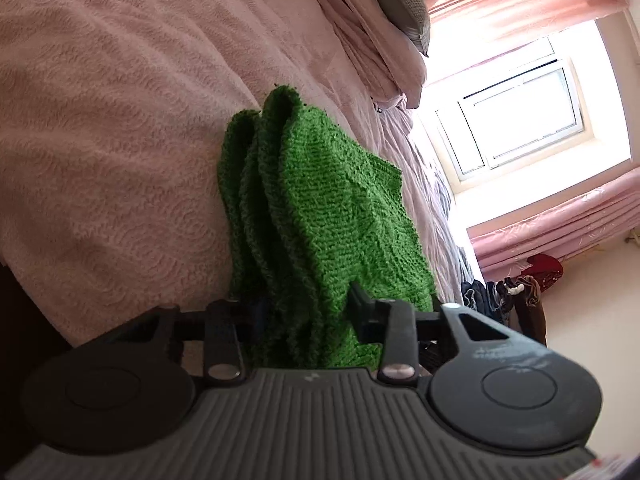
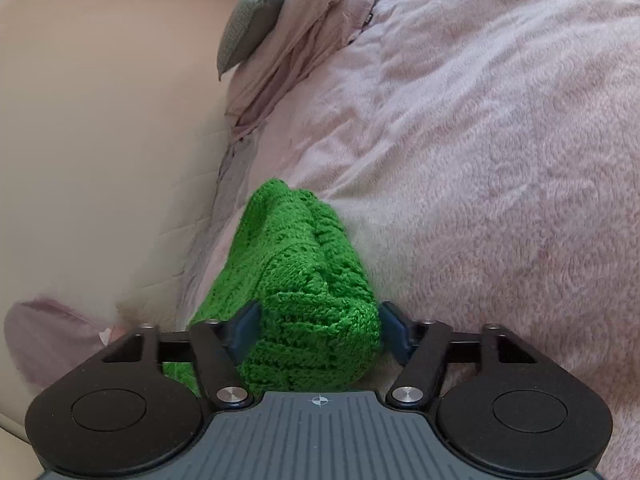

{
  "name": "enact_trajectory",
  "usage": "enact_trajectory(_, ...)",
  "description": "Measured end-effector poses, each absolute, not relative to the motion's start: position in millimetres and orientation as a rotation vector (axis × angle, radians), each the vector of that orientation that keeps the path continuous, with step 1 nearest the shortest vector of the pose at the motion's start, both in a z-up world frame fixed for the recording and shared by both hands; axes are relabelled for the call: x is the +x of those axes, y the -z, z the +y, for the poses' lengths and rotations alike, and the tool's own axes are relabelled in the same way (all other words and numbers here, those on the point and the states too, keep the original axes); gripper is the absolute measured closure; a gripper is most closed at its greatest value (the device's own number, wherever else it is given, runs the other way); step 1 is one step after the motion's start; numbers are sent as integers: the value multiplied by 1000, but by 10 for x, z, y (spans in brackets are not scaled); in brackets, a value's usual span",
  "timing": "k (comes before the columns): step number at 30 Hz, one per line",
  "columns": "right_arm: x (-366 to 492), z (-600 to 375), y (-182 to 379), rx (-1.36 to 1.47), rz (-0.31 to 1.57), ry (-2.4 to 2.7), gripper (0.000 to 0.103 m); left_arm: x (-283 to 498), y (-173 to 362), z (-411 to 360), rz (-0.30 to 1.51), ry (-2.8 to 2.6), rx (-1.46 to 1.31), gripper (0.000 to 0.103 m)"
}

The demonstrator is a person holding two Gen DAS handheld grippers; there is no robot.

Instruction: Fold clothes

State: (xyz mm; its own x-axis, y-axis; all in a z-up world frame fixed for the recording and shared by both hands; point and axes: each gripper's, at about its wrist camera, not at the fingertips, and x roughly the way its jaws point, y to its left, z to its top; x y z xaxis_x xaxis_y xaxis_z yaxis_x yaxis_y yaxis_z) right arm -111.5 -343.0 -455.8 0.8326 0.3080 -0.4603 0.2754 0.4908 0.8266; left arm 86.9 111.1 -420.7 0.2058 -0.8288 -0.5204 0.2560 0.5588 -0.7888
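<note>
Green knitted wool fills the middle of both wrist views: one folded green sweater, bunched in thick layers on the pink fleece bedspread. Much of it is hidden from me. In the left view its near end drops behind my left gripper body, and the left finger is mostly buried in the knit, so I only make out the dark right finger lying against the wool. In the right view the near edge of the sweater is cut off by the housing of my right gripper, and a strip of green trails out of sight under the left linkage.

From the left gripper the sweater's long axis runs straight ahead and away from me, its far end rising to a rounded fold. From the right gripper it also stretches forward, leaning slightly to the left, towards a grey pillow and crumpled pink bedding far ahead.

My left jaws are narrow and pinch a bundle of the sweater's layers. My right jaws stand about half open around a fat roll of knit; the left blue pad touches it, while the right pad seems just clear, so I cannot tell whether it truly grips.

A bright window and pink curtains lie off to the left gripper's right.
</note>
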Motion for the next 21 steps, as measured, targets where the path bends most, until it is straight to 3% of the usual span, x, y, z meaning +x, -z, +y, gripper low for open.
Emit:
enact_trajectory(3, -1254, -3329, 4527, 1105, 624, 29, 71, 1012, 4049, 1111, 1101, 856, -574, 79)
enact_trajectory(9, -1618, -2613, 4356, 1125, 653, 72, 73, 1373, 3843, 1183, 1028, 817, -422, 79)
enact_trajectory(14, -1594, -2680, 4262, 1033, 667, 117, 60, 1384, 3881, 1168, 1043, 847, -368, 72)
enact_trajectory(18, -1431, -2833, 3925, 829, 592, 150, 55, 1476, 3783, 1247, 972, 850, -364, 59)
enact_trajectory(21, -1185, -3010, 4033, 906, 559, 142, 55, 1660, 3749, 1186, 957, 856, -361, 58)
